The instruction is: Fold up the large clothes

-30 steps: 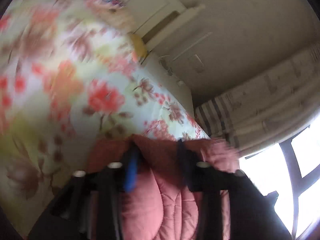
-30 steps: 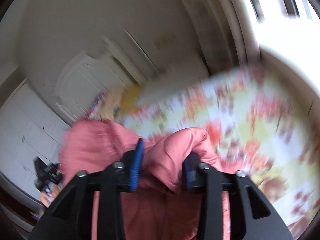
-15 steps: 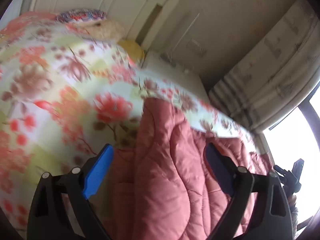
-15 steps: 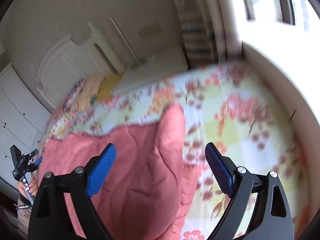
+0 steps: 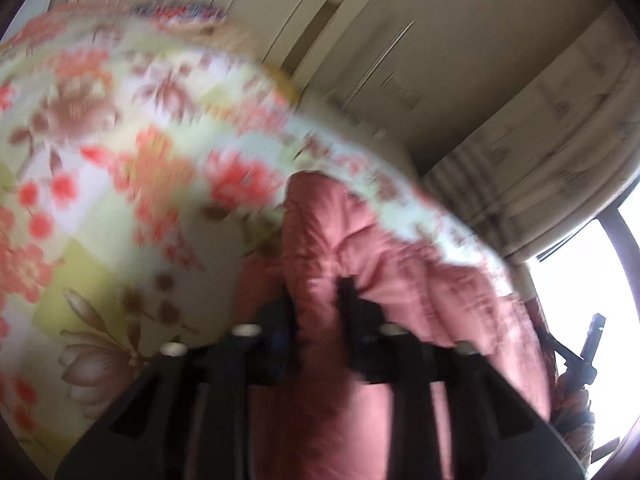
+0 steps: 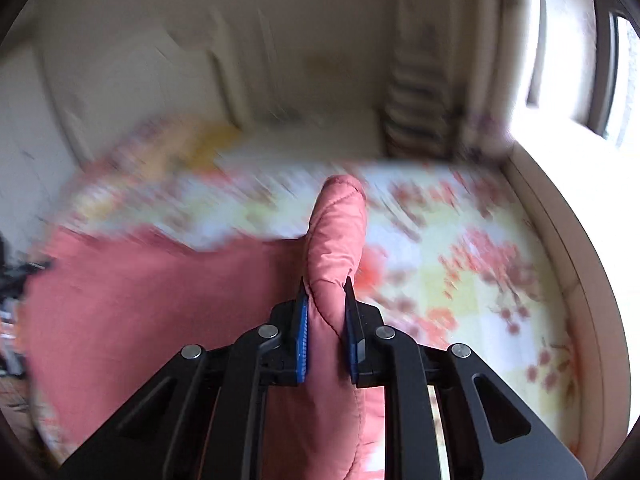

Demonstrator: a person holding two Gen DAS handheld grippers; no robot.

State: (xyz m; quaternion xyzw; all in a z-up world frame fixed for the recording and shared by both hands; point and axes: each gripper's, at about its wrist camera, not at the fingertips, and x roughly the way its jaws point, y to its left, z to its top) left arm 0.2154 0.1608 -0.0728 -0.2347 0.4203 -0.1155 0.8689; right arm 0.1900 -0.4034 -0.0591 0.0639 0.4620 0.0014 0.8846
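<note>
Cream walls and a pale curtain (image 5: 560,128) fill the top of the left wrist view, with a bright window (image 5: 592,280) at about 3 o'clock. Below them lies a bed with a flowery sheet (image 5: 100,168), which is very blurry. A pink puffy coat (image 5: 320,240) lies on the sheet, from the middle down to 5 o'clock. The left gripper (image 5: 318,296) comes up from 6 o'clock. Its jaws have just been closing, and now they pinch a raised fold of the pink coat between them. The fold sticks up past the tips toward 12 o'clock. At about 4 o'clock, near the edge, a small dark tool (image 5: 584,352) shows, too blurry to tell more. In the right wrist view, a cream wall is at the top and a bright window (image 6: 616,80) is at 2 o'clock. A striped cloth (image 6: 416,120) hangs near 1 o'clock. The flowery sheet (image 6: 480,272) spreads across the middle and down to 4 o'clock. The pink coat (image 6: 140,300) covers the sheet from 9 o'clock to the middle. The right gripper (image 6: 325,288) comes up from 6 o'clock. Its jaws have just been closing, and now its blue pads (image 6: 302,336) squeeze tight on a thick fold of the coat. That fold stands up past the tips like a thumb.
</note>
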